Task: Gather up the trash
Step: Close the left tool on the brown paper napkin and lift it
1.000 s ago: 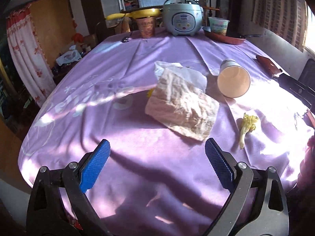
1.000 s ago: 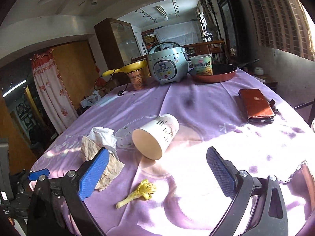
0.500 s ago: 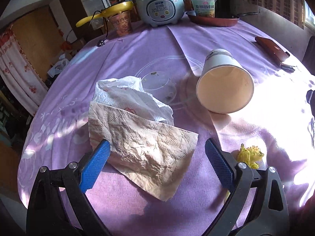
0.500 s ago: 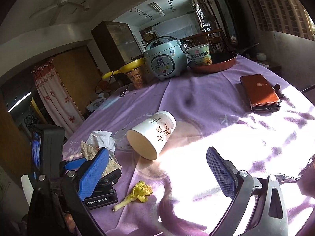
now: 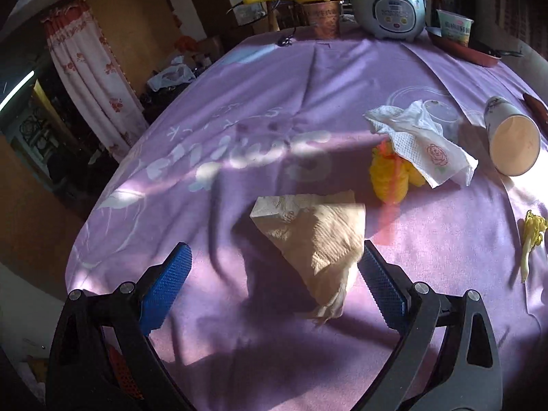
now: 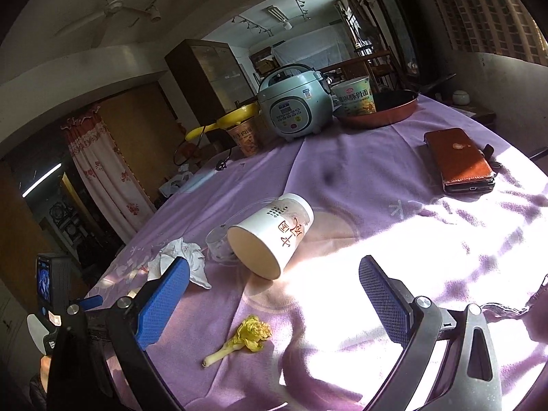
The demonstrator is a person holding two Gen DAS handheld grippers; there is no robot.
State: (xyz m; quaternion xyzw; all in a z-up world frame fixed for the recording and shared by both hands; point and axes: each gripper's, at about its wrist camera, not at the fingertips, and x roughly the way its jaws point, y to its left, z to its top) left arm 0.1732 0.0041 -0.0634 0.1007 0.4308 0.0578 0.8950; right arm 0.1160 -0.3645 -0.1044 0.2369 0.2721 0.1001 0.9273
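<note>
The left hand-held gripper [image 5: 274, 282] is wide open and holds nothing; the brown napkin [image 5: 316, 239] lies on the purple counter [image 5: 274, 109] between its fingers, close to the right one. Ahead and to the right of it a white tissue [image 5: 424, 144] partly covers a yellow wrapper [image 5: 388, 178], and farther right a paper cup [image 5: 512, 140] lies on its side. The right hand-held gripper [image 6: 274, 298] is also wide open and empty. The cup [image 6: 270, 236] lies just ahead of it, and a yellow vegetable scrap [image 6: 245, 337] lies between its fingers, nearer the left one.
</note>
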